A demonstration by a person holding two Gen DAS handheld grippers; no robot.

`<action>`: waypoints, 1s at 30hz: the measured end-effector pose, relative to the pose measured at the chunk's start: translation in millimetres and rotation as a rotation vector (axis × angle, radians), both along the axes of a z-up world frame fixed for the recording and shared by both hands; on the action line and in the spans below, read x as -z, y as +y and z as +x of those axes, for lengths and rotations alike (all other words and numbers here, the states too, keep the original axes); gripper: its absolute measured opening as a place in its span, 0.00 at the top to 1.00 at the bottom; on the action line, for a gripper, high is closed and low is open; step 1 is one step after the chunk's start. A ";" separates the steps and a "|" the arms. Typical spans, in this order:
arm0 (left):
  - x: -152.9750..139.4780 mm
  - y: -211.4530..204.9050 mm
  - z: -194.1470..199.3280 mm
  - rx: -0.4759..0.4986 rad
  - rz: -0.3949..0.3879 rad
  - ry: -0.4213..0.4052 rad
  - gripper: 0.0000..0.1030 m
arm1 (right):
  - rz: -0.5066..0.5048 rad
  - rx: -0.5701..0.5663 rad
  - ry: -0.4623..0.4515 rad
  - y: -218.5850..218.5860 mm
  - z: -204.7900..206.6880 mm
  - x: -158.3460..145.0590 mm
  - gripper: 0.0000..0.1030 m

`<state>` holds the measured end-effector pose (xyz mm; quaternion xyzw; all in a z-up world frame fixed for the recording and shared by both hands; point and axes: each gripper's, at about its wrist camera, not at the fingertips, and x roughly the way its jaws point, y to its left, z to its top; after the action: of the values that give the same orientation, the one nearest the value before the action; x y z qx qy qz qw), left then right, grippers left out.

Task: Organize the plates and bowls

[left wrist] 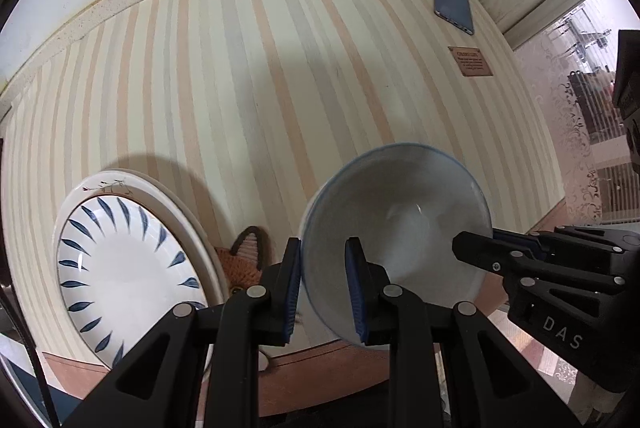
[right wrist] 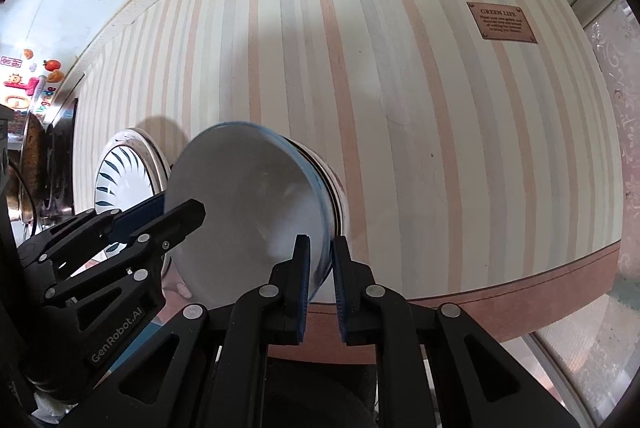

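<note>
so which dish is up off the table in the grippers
The plain white bowl with the blue rim: the left gripper and the right gripper each clamp its rim. The blue-leaf plate lies on the table, untouched.

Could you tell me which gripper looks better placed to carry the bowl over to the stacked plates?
Probably the left gripper: it grips the bowl rim on the side nearest the stacked plates. The right gripper clamps the far rim.
</note>
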<state>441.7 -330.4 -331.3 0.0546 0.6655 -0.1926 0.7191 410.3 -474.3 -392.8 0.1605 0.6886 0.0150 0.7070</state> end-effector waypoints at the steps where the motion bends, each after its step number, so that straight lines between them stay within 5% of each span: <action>1: 0.3 0.1 0.1 0.000 -0.001 0.001 0.81 | 0.000 0.002 0.000 -0.4 -0.5 0.0 0.86; 8: -8.3 -0.3 -3.4 0.010 0.013 -0.049 0.81 | 0.003 0.018 -0.011 0.1 -6.4 -5.8 0.86; 17: -76.6 20.1 -24.3 0.019 -0.020 -0.193 0.80 | -0.031 0.061 -0.145 5.7 -48.4 -67.9 0.85; 20: -97.2 29.2 -31.4 0.016 -0.050 -0.213 0.78 | -0.047 0.079 -0.196 6.2 -66.0 -95.4 0.69; 23: -122.3 38.9 -39.7 0.007 -0.093 -0.240 0.65 | -0.060 0.097 -0.254 9.0 -85.1 -122.2 0.59; 26: -139.7 46.1 -44.9 -0.005 -0.144 -0.250 0.32 | -0.066 0.104 -0.287 10.8 -98.6 -142.5 0.54; 30: -158.2 51.6 -51.4 -0.004 -0.176 -0.278 0.23 | -0.096 0.112 -0.338 14.4 -117.3 -168.1 0.31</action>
<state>390.3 -278.8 -173.1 0.0160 0.5403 -0.2393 0.8066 293.1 -459.9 -224.8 0.1599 0.5499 -0.0303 0.8193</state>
